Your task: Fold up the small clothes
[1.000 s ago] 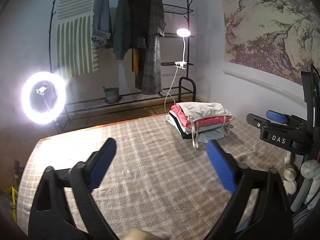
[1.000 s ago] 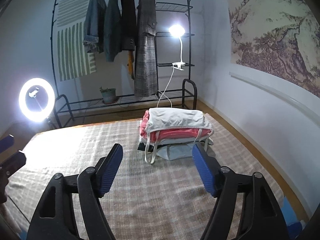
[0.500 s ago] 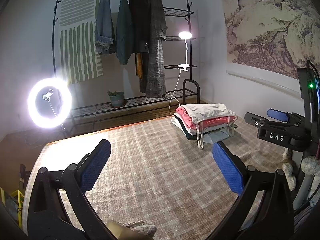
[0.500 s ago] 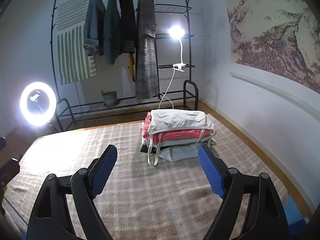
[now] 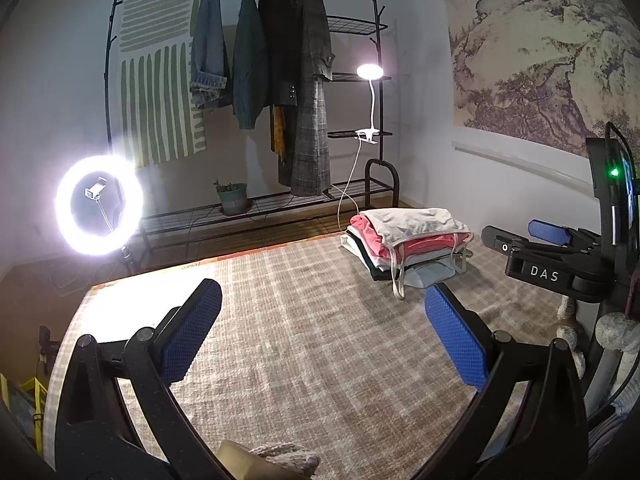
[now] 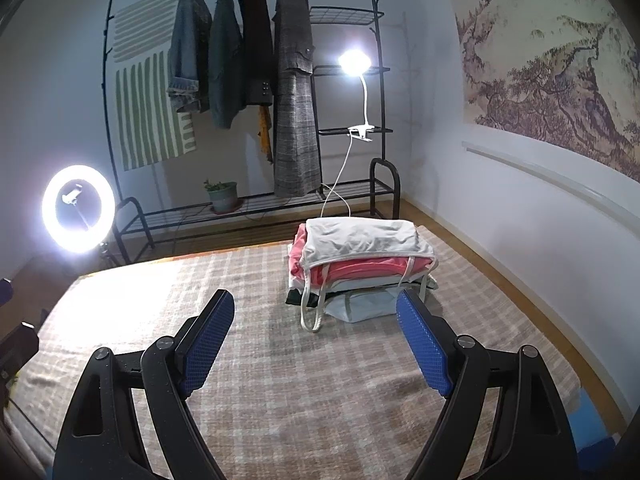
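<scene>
from the left wrist: left tool (image 5: 322,326) spread wide over the plaid bed cover (image 5: 312,340), gripping nothing; stack of folded clothes (image 5: 408,242) lying far right on the cover, white piece on top, pink below; right tool (image 5: 544,240) visible at the right edge, just beside the stack; ring light (image 5: 99,205) glowing far left. from the right wrist: right tool (image 6: 316,334) wide apart after just opening further, nothing between the pads; folded stack (image 6: 360,258) just beyond its tips, slightly right; coat rack (image 6: 248,92) against the far wall.
</scene>
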`<state>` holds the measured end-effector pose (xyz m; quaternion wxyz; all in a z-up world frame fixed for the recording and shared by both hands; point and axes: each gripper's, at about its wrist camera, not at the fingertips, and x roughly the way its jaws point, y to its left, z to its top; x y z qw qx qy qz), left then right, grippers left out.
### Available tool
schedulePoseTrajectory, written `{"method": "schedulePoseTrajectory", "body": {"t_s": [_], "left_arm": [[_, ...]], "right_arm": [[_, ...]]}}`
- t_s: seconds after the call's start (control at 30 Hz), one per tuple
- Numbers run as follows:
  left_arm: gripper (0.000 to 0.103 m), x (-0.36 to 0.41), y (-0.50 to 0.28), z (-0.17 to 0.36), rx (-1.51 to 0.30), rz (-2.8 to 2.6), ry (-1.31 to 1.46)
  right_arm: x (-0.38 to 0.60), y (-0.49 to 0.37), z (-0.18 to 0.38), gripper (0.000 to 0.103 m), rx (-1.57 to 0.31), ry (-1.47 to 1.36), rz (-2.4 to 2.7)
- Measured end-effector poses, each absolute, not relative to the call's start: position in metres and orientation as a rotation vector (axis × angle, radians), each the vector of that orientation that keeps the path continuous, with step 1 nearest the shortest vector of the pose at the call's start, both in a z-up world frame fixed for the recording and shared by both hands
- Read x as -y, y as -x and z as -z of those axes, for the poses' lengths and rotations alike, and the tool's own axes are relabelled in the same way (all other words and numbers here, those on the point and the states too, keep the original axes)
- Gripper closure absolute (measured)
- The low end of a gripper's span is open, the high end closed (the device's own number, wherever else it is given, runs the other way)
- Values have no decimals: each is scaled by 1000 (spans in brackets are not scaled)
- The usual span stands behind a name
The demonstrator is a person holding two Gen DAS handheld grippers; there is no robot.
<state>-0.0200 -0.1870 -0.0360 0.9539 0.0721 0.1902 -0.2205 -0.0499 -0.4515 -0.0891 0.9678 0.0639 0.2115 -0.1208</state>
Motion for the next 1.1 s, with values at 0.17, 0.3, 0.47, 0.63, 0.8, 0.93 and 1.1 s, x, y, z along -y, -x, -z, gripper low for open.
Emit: {"method": "schedulePoseTrajectory", "body": {"t_s": [0.17,0.3,0.47,0.63,0.8,0.93,1.1], "left_arm": [[0,188,23,35,-384,449,-145],[0,188,25,33,-382,449,-145],[0,189,25,31,-380,449,-144],[0,188,26,31,-381,449,-143],[0,189,27,31,-381,450,-144],[0,189,26,32,-381,449,-144],[0,190,28,32,-381,447,-143]], "right_arm": [[452,49,89,19,-426,-131,243],[452,49,89,19,-429,-132,242],[451,49,89,19,-429,-133,242],[451,49,90,19,-432,-145,241],[450,49,91,19,-434,-147,239],[449,50,91,19,-433,-146,237],[448,50,91,19,-434,-146,237]]}}
